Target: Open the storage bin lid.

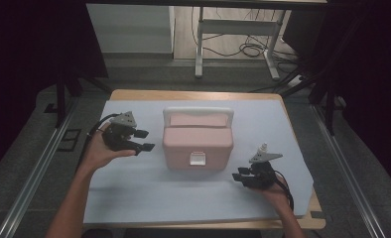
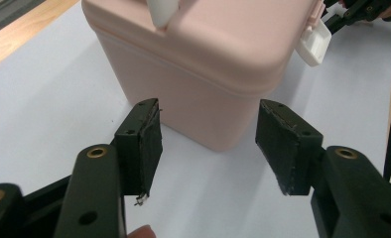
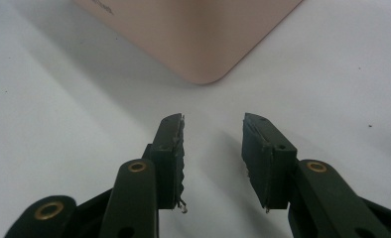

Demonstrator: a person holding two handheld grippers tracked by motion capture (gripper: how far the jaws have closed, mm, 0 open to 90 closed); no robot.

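Pale blue sheeting point(image 1: 134, 198) is covering a wooden table point(image 1: 134, 94) in a dim room, with grey floor and a desk frame showing at the far side. At the middle of the sheet a pink plastic storage box point(image 1: 197, 144) is sitting upright, its lid down, a white carry handle point(image 1: 198, 110) lying folded across the far side of the top and a small white latch point(image 1: 197, 158) hanging on the near face. A person is holding the left gripper point(image 1: 143, 140) in the air just left of the box, jaws standing wide apart and gripping nothing; in the left gripper view they are framing a rounded lower corner of the box without touching it. Near the box's near right corner, the right gripper point(image 1: 238, 176) is resting low over the sheet, jaws partly open and empty. The box looks smooth, rigid and light, with rounded edges. A likely risk is that a one-sided push on the latch or wall slides the box across the slick sheet, or that pads slip off the glossy plastic, since nothing is bracing it.
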